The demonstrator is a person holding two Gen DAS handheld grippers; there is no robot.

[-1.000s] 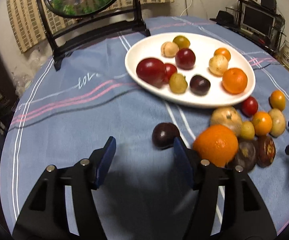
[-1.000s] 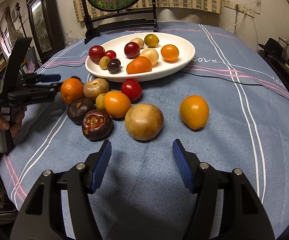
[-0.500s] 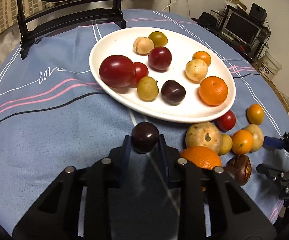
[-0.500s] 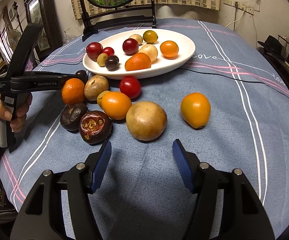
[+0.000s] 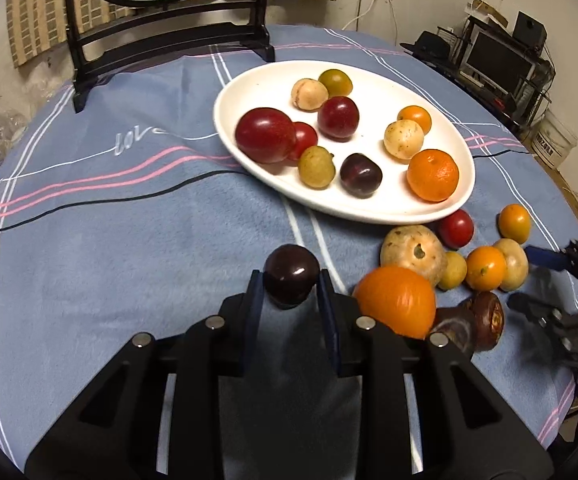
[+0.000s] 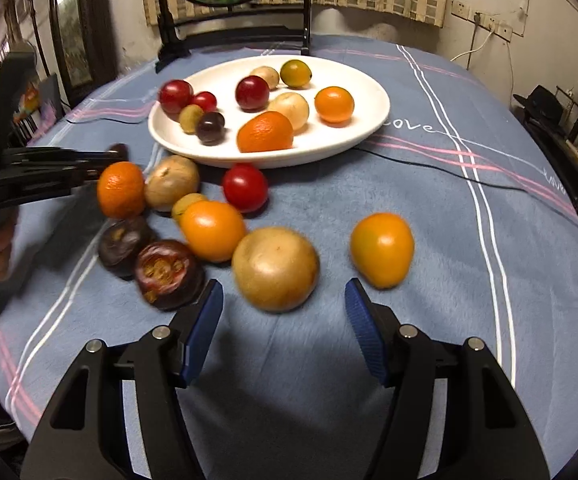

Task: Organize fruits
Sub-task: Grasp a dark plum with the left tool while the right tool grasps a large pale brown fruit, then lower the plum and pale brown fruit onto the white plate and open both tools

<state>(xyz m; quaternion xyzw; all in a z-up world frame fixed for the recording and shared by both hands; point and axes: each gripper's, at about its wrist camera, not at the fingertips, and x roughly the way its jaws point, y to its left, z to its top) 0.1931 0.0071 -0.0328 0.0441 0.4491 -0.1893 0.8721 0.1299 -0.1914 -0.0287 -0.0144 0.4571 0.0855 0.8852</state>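
My left gripper (image 5: 289, 280) is shut on a dark purple plum (image 5: 291, 275) and holds it just above the blue cloth, short of the white oval plate (image 5: 461, 200). The plate holds several fruits, among them a big red plum (image 5: 265, 135) and an orange (image 5: 433, 175). More fruits lie loose by the plate's near rim: a big orange (image 5: 396, 301), a tan fruit (image 5: 413, 249), a red tomato (image 5: 455, 229). My right gripper (image 6: 285, 304) is open and empty, just short of a large tan fruit (image 6: 276, 269). An orange-yellow fruit (image 6: 381, 249) lies to its right.
A dark wooden stand with a round painted panel (image 5: 169, 36) stands at the table's far edge. Two dark mangosteens (image 6: 149, 260) lie left of my right gripper. Shelves with electronics (image 5: 501, 60) stand off the table to the right. The left gripper also shows in the right wrist view (image 6: 117, 152).
My left gripper closed on the dark plum and lifted it slightly, drawing back from the plate. My right gripper moved forward towards the large tan fruit, still open.
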